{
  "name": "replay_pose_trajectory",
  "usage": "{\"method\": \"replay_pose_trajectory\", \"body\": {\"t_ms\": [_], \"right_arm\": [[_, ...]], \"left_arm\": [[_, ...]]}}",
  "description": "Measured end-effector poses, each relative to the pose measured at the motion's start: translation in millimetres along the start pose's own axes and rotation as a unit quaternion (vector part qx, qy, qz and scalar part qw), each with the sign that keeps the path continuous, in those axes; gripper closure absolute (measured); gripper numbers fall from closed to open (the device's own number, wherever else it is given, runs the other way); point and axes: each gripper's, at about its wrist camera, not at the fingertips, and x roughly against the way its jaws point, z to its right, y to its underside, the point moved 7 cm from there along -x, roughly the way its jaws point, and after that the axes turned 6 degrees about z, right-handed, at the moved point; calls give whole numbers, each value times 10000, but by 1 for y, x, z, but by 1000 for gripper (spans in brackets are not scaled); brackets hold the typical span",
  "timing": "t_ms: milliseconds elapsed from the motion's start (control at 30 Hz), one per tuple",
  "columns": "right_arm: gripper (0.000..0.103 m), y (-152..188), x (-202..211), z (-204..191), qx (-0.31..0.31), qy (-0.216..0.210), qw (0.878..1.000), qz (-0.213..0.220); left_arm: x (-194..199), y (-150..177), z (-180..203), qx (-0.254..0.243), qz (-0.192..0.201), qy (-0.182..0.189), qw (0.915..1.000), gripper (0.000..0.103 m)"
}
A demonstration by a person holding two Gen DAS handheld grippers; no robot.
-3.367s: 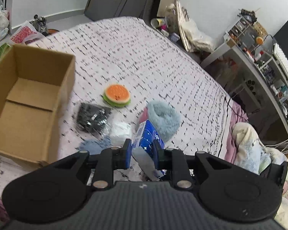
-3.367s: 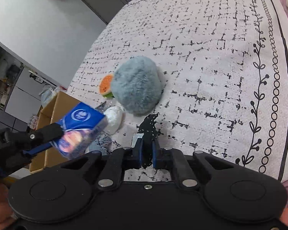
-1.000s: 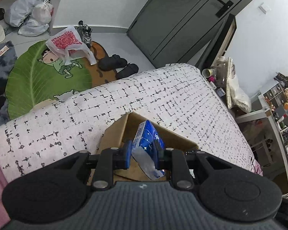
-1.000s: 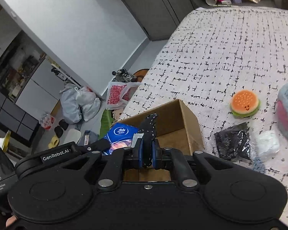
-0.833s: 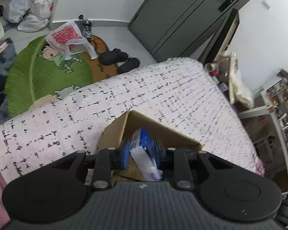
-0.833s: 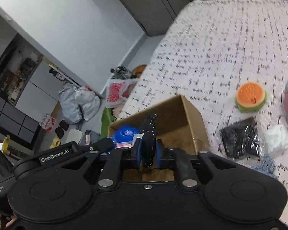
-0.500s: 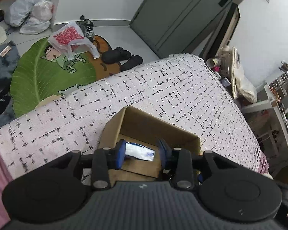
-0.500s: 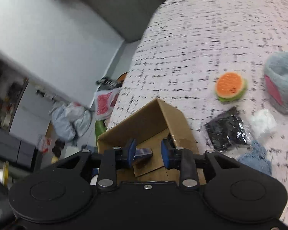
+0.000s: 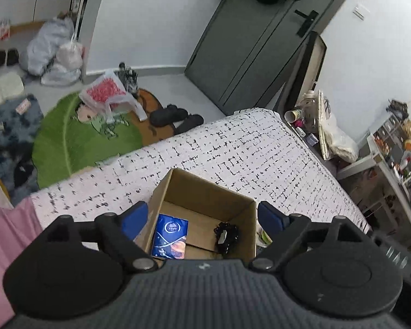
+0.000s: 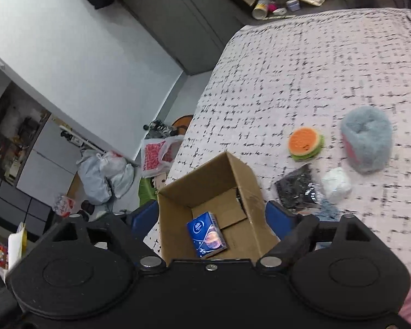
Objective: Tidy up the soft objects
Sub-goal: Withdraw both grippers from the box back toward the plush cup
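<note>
An open cardboard box (image 9: 202,189) (image 10: 205,175) stands on the bed near its edge. A blue tissue pack (image 9: 170,232) (image 10: 207,234) and a small black soft item (image 9: 226,234) lie on its floor. My left gripper (image 9: 202,216) is open and empty above the box. My right gripper (image 10: 212,215) is open and empty above the box too. On the bed beside the box lie a burger plush (image 10: 305,144), a fluffy grey-blue plush (image 10: 367,139), a black bagged item (image 10: 297,186), a white soft ball (image 10: 337,182) and a blue cloth (image 10: 327,211).
The bed has a white cover with black marks (image 9: 246,148). Beyond its edge are a green rug (image 9: 76,139), bags (image 9: 54,52) and shoes (image 9: 175,116) on the floor. A cluttered desk (image 9: 391,148) stands to the right. A pink blanket (image 9: 5,235) lies at the left.
Both grippers opened over the box. The blue tissue pack left my left gripper and the black item left my right gripper; both now lie in the box.
</note>
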Motion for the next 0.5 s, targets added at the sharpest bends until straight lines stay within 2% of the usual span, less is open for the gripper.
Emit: {"method": "replay_pose_trajectory", "body": {"t_ms": [67,167,233,367,500], "right_arm": [[8,-6,14,0,-259,40,9996,112],[5,-10,32,-3,-588,91,9978,276],[3,-9,41,-8,-488,-7,9984,269],[1,-5,60,-10,-343,-95,9988,335],[1,-9,76,-7,-303,-81,9988,385]], "left_arm": [[12,0,6,-76,48,24,10000,16],[30,-4,10,-29,169,-29,9998,14],[42,-6,13,13,278,-8,9996,10],[61,-7,24,-110,439,66,9990,9],[70,-3,30,-147,346,35,9993,9]]}}
